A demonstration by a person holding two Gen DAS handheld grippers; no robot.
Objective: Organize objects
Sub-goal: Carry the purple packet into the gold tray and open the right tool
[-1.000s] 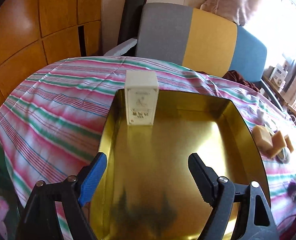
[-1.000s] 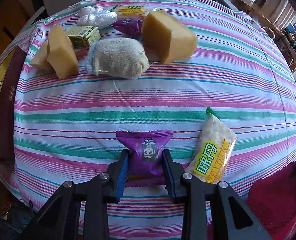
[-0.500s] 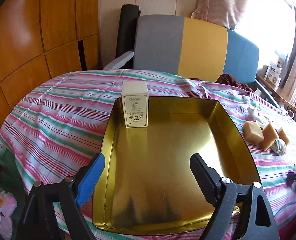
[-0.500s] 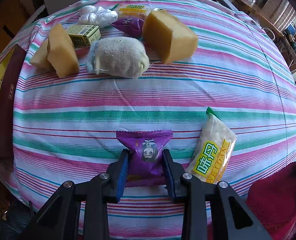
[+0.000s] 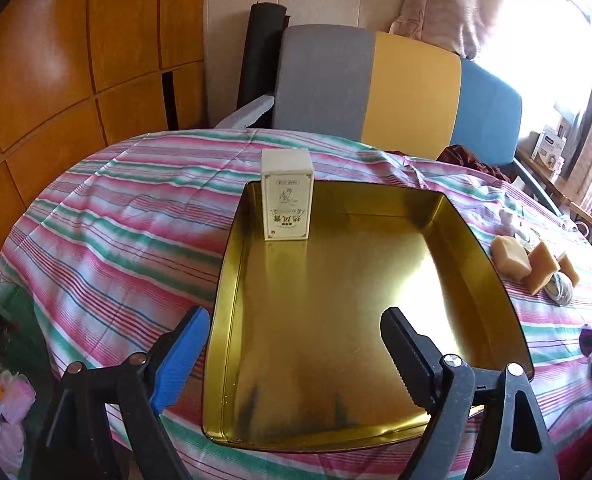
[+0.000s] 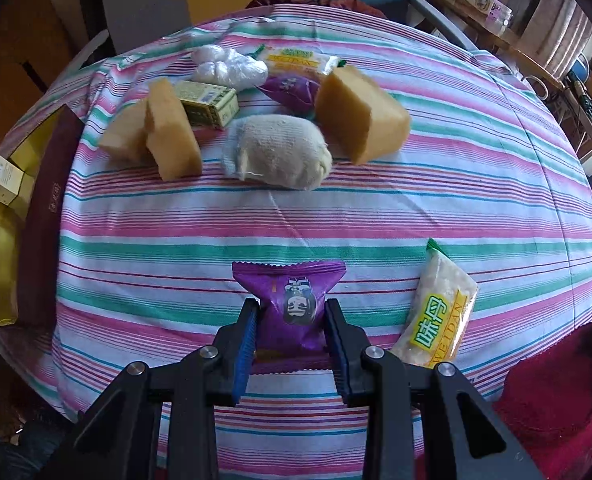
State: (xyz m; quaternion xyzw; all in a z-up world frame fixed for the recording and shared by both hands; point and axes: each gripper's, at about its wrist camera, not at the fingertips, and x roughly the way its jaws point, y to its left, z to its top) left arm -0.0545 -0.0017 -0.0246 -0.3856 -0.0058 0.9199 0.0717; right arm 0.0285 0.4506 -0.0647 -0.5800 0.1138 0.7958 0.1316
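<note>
Purple packet (image 6: 296, 308) sits clamped in your right gripper (image 6: 291, 320) jaws — bound, presumably, for the gold tray (image 5: 476, 248); left gripper (image 5: 296, 344) jaws stand apart, empty.

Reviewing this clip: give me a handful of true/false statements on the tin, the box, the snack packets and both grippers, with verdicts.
1. The right gripper is shut on a purple snack packet. True.
2. The left gripper holds the cream upright box. False: its jaws are apart with nothing between them, and the box stands in the far left corner of the gold metal tray.
3. A yellow-green labelled clear snack packet lies on the striped tablecloth to the right of the held packet. True.
4. The gold tray holds several tan sponge blocks. False: the tan sponge blocks lie on the cloth outside the tray, and only the box is in it.
5. The rolled grey-white sock lies between sponge blocks. True.
</note>
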